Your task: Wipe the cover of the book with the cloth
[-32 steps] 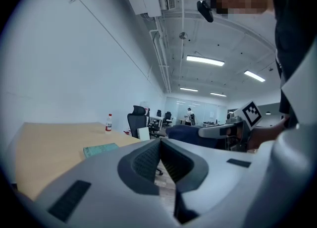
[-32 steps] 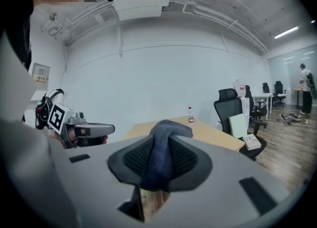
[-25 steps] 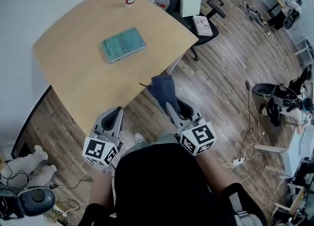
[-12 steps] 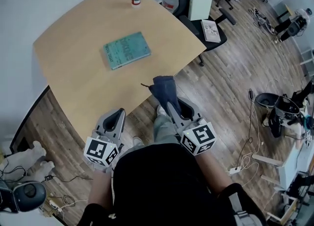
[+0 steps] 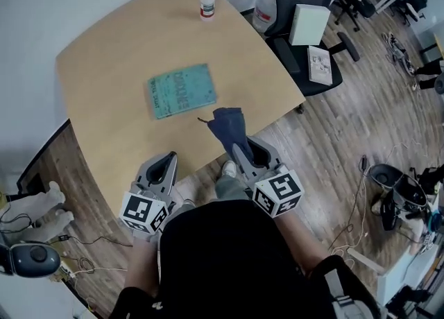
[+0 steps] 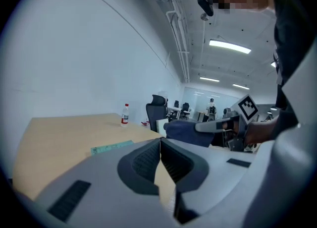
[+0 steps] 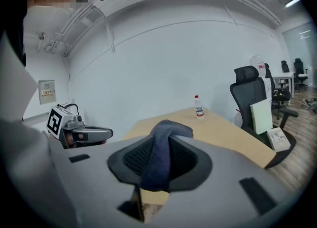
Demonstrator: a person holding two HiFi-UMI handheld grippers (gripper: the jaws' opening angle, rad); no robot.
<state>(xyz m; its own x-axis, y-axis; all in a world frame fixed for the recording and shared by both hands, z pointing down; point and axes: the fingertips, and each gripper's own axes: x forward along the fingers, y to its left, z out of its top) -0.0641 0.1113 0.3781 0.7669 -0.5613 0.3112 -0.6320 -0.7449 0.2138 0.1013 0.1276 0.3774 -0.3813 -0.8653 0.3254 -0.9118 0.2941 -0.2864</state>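
my right gripper [image 5: 234, 145] pinches the cloth [image 5: 227, 125], left gripper [image 5: 161, 165] pressed together, empty; book [image 5: 182, 90] lies unwiped, everything left to do.

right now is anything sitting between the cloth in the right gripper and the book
Nothing visible does. The right gripper holds the cloth at the near edge of the table, and only bare surface lies between it and the book. The bottle stands at the far edge, beyond the book.
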